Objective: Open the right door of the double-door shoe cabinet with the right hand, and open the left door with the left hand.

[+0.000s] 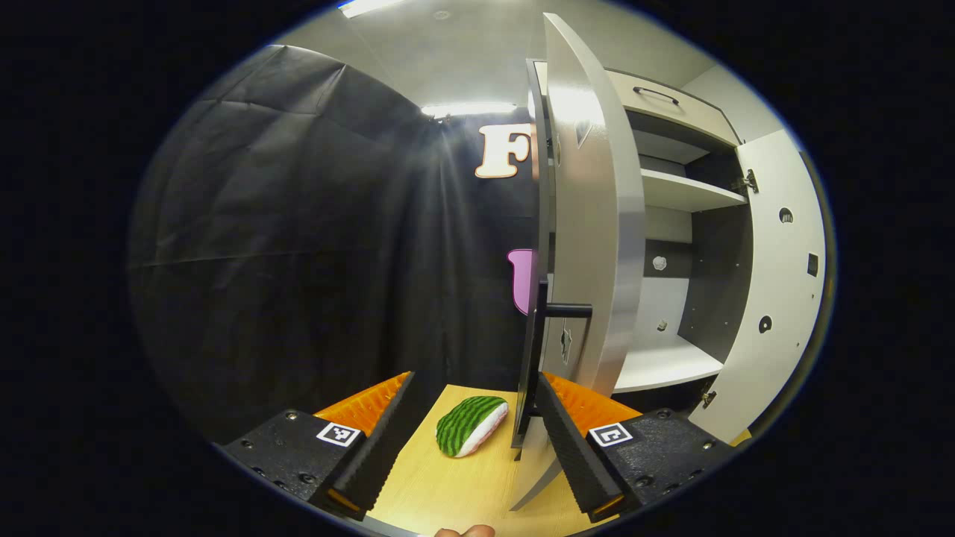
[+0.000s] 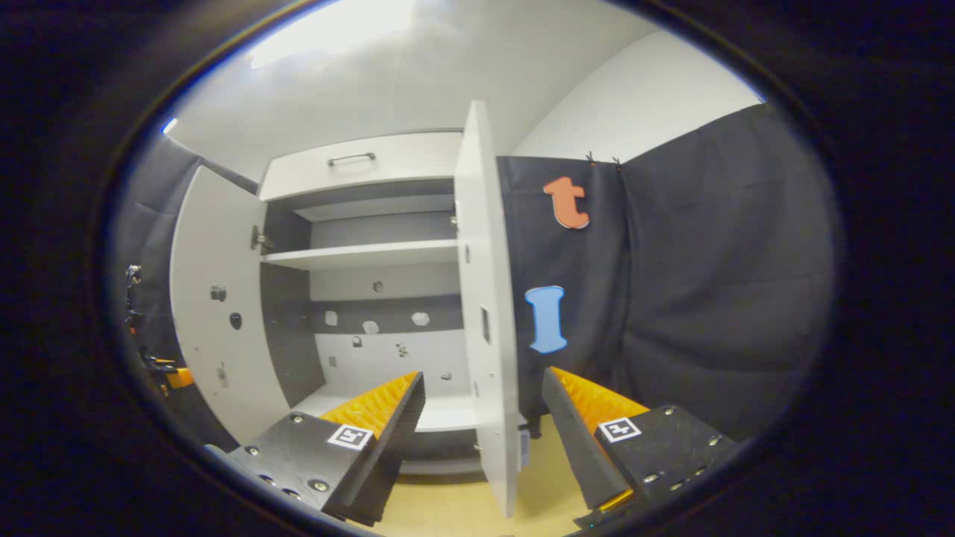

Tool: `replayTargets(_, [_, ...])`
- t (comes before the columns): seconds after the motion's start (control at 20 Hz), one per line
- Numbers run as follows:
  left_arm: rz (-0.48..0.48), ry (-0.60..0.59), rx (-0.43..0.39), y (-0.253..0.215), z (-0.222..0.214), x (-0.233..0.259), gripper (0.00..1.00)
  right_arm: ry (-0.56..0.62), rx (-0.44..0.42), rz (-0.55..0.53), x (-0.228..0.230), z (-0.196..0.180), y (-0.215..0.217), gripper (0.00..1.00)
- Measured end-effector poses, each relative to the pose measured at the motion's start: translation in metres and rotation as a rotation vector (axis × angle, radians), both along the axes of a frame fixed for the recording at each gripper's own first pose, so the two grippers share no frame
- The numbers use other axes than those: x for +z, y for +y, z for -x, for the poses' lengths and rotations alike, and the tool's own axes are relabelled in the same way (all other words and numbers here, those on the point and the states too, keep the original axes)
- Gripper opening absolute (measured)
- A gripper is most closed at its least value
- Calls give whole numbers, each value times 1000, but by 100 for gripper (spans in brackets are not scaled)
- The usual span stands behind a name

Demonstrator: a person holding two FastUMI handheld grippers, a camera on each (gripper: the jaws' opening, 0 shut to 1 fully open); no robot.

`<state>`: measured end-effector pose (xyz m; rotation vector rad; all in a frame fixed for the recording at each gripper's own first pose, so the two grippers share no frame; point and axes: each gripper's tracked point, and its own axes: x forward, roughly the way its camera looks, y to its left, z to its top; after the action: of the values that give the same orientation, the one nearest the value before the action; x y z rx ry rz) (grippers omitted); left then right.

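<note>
The shoe cabinet point(image 1: 683, 194) stands with both doors swung out. In the left gripper view the left door point(image 1: 597, 224) shows nearly edge-on, with its long black handle bar point(image 1: 533, 350) between my fingers, close to the right-hand one. My left gripper point(image 1: 477, 440) is open and not pressing on the bar. The right door point(image 1: 776, 283) stands wide open beyond. In the right gripper view the right door point(image 2: 489, 313) is edge-on between the fingers of my right gripper point(image 2: 481, 440), which is open with a gap on both sides. The left door point(image 2: 216, 298) stands open at the far left.
A green striped watermelon-slice toy point(image 1: 470, 425) lies on the wooden surface point(image 1: 448, 485) between the left gripper's fingers. White shelves point(image 2: 358, 255) sit bare inside the cabinet. Above them is a drawer with a dark handle point(image 2: 351, 158). Black cloth walls flank the cabinet.
</note>
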<state>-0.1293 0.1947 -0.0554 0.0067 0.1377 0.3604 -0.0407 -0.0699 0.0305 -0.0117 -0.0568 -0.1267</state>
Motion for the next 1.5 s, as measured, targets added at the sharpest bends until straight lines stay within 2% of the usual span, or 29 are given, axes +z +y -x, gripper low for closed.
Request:
replayTargets(0.15, [13, -16, -3, -10, 7, 5, 95, -6, 92, -5, -3, -16, 35, 94])
replayTargets(0.2, [12, -18, 2, -10, 9, 6, 92, 2, 124, -2, -7, -22, 47, 94])
replayTargets(0.25, [6, -21, 13, -10, 13, 7, 96, 10, 147, 8, -11, -27, 55, 94])
replayTargets(0.45, [-6, -32, 57, -6, 30, 15, 95, 43, 216, 56, -29, -41, 72, 94])
replayTargets(0.55, [-7, -36, 75, -5, 37, 19, 93, 52, 217, 107, -37, -47, 75, 94])
replayTargets(0.6, [-11, -39, 83, -4, 40, 22, 99, 52, 213, 134, -39, -50, 80, 94])
replayTargets(0.65, [-16, -43, 90, -5, 44, 25, 95, 55, 211, 159, -42, -54, 84, 94])
replayTargets(0.7, [-21, -48, 95, -5, 47, 28, 92, 56, 215, 181, -45, -60, 88, 87])
replayTargets(0.75, [-25, -52, 99, -6, 50, 31, 92, 60, 226, 197, -48, -63, 92, 96])
replayTargets(0.85, [-28, -54, 102, -8, 56, 34, 92, 60, 233, 221, -52, -67, 99, 97])
replayTargets(1.0, [-35, -58, 105, -11, 61, 39, 92, 69, 269, 228, -59, -72, 110, 97])
replayTargets(1.05, [-38, -60, 107, -12, 62, 41, 95, 74, 282, 229, -61, -74, 113, 97])
replayTargets(1.15, [-43, -66, 104, -16, 64, 46, 92, 94, 307, 231, -67, -79, 122, 97])
replayTargets(1.2, [-48, -69, 99, -19, 65, 49, 95, 101, 318, 226, -70, -80, 126, 97])
replayTargets(1.25, [-54, -71, 94, -22, 65, 52, 92, 104, 327, 222, -72, -81, 129, 97])
replayTargets(1.3, [-60, -76, 89, -25, 64, 55, 95, 105, 333, 219, -73, -84, 131, 97])
replayTargets(1.35, [-65, -83, 80, -29, 63, 59, 92, 106, 333, 218, -74, -86, 132, 97])
replayTargets(1.4, [-68, -90, 68, -33, 61, 63, 95, 108, 329, 217, -75, -89, 131, 97])
replayTargets(1.5, [-74, -104, 39, -45, 55, 69, 92, 113, 325, 212, -76, -93, 129, 97])
